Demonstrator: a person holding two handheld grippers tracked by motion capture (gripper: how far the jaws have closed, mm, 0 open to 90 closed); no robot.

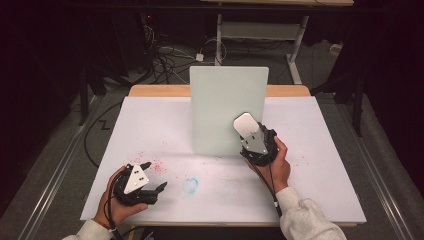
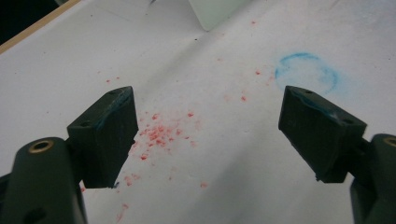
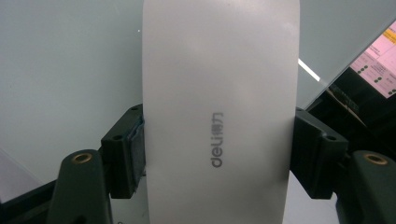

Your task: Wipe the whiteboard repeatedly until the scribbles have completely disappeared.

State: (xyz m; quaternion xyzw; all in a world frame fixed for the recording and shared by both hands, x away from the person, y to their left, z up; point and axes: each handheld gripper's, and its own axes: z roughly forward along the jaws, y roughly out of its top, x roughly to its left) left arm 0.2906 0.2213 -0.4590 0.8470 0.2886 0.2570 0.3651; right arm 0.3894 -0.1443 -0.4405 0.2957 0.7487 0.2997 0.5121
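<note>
Left of the upright white board (image 1: 228, 110) and nearer the person, the left gripper (image 1: 152, 176) hangs over the red specks (image 2: 156, 133) on the table sheet (image 1: 320, 165), jaws spread with nothing between them. In front of the board's lower right corner, the right gripper (image 1: 243, 131) clamps a white eraser (image 3: 219, 112), raised against the board.

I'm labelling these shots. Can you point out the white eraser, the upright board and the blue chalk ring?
white eraser (image 3: 219, 93), right gripper view, its flat face above the logo.
upright board (image 1: 220, 107), high view, its bare front face.
blue chalk ring (image 2: 306, 70), left gripper view, its middle.
</note>
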